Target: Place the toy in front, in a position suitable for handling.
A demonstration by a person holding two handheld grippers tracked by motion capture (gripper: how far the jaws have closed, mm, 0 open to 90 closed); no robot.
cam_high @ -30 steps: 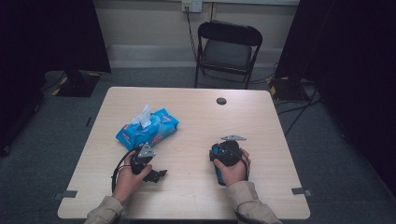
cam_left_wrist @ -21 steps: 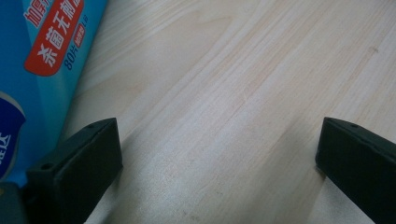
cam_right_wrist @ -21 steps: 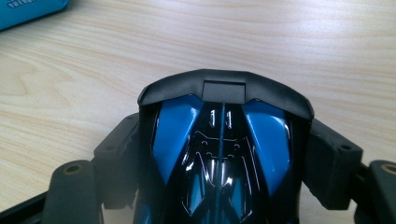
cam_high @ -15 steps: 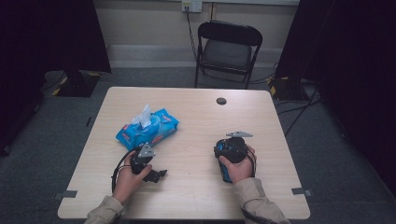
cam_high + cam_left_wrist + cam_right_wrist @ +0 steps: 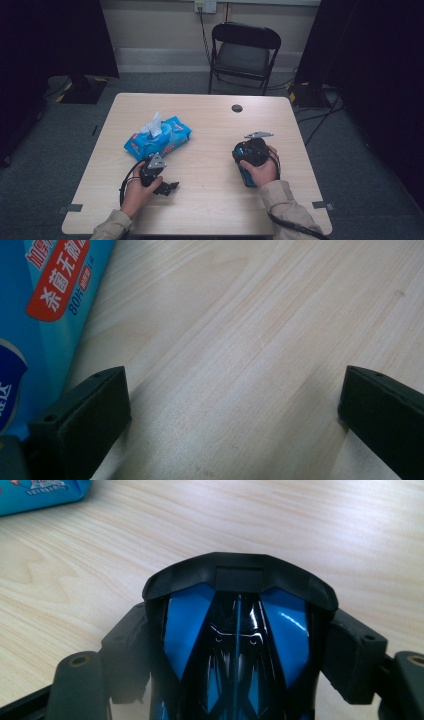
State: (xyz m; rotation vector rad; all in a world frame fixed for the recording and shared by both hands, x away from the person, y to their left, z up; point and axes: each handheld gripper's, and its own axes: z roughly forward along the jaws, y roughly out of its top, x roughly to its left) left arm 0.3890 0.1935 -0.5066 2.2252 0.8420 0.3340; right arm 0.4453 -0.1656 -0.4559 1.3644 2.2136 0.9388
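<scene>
The glossy blue-and-black plastic toy car [image 5: 235,645] sits clamped between the jaws of the right claw [image 5: 251,159] at the right of the pale wooden bench [image 5: 210,210], so the pickup looks done and the placing remains. The left claw [image 5: 227,415] rests open and empty at the near left, just beside the blue wet-wipe pack [image 5: 159,137].

Blue wipes pack [image 5: 35,315]: red label with white Chinese characters "杀菌无刺激", under it "80片" plus smaller characters too small to read; orange characters "加厚" at top edge of the label.
</scene>
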